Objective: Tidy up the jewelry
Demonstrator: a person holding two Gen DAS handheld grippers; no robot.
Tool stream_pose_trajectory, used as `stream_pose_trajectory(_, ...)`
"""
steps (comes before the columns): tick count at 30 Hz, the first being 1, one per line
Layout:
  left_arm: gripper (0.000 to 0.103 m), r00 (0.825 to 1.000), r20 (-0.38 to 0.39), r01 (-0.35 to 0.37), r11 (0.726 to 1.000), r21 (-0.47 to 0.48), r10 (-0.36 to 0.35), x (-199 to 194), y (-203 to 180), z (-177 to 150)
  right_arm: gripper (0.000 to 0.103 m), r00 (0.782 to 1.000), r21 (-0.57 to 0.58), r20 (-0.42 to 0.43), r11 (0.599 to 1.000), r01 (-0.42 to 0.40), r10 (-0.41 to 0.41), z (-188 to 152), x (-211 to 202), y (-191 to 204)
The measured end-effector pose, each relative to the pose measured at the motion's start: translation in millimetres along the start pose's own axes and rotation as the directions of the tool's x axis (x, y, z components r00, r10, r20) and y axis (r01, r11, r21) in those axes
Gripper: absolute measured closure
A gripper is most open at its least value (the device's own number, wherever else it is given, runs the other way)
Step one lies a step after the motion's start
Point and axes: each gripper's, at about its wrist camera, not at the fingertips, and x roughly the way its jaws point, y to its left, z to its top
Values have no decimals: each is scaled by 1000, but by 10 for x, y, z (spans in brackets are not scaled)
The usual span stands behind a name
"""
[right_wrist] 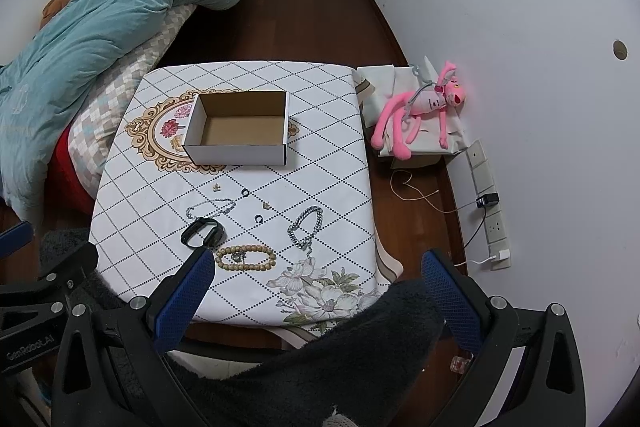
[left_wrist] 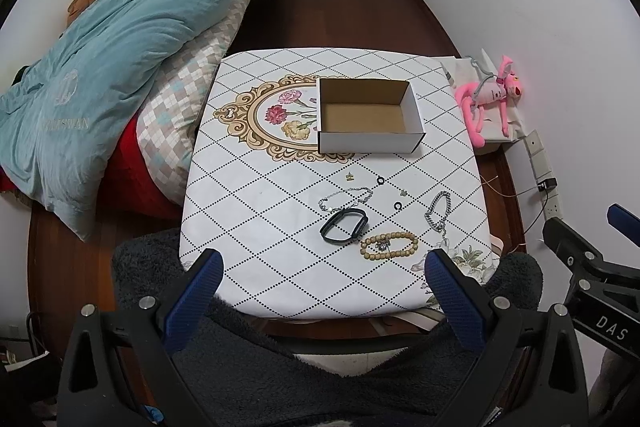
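An empty open cardboard box point(left_wrist: 370, 115) point(right_wrist: 240, 129) stands on the patterned table point(left_wrist: 280, 247) point(right_wrist: 320, 187). In front of it lie a thin silver chain bracelet point(left_wrist: 346, 198) point(right_wrist: 210, 207), a black band point(left_wrist: 344, 225) point(right_wrist: 202, 231), a wooden bead bracelet point(left_wrist: 389, 246) point(right_wrist: 245, 258), a chunky silver chain point(left_wrist: 437, 211) point(right_wrist: 306, 227), two small black rings point(left_wrist: 380, 180) point(right_wrist: 245, 192) and small charms point(left_wrist: 351, 177). My left gripper point(left_wrist: 324, 263) and right gripper point(right_wrist: 318, 267) are open, empty, hovering above the table's near edge.
A bed with a blue duvet point(left_wrist: 120, 39) stands left of the table. A pink plush toy point(right_wrist: 420, 107) lies on a low box at the right, by wall sockets and cables point(right_wrist: 486, 203). A dark fuzzy sleeve point(right_wrist: 320, 359) is below the grippers.
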Motion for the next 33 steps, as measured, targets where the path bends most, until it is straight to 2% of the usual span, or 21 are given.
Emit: stream_pose_trajectory(33,0,1000,31,2,1000,-2,-2,1,25,-29,0,1000,9,13,1000,1,-1,14,-62,-35)
